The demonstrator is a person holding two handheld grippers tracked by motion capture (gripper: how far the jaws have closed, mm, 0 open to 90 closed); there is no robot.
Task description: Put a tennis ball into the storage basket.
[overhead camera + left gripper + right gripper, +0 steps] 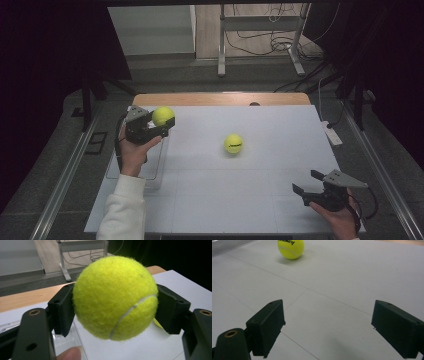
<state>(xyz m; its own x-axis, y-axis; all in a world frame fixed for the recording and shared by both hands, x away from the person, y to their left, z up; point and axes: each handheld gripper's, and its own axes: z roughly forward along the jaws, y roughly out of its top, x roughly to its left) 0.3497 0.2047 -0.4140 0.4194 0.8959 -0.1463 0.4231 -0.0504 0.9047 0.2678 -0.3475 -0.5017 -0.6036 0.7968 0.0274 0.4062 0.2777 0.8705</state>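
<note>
Jaws of the left gripper (161, 123) were clamped on a tennis ball (163, 116), one pad on each side, holding it in the air over the far left of the table (280, 135), above a clear tray (154, 165). Second ball (233, 143) lay near the table's middle, well apart. Right gripper (306, 182) rested at the near right, jaws wide apart, nothing between them.

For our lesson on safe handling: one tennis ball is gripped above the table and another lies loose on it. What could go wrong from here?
1. The held ball is round and pinched only at its sides by the left hand-held gripper; it may slip out.
2. Dropped, it could roll off the table or knock the loose ball.
</note>
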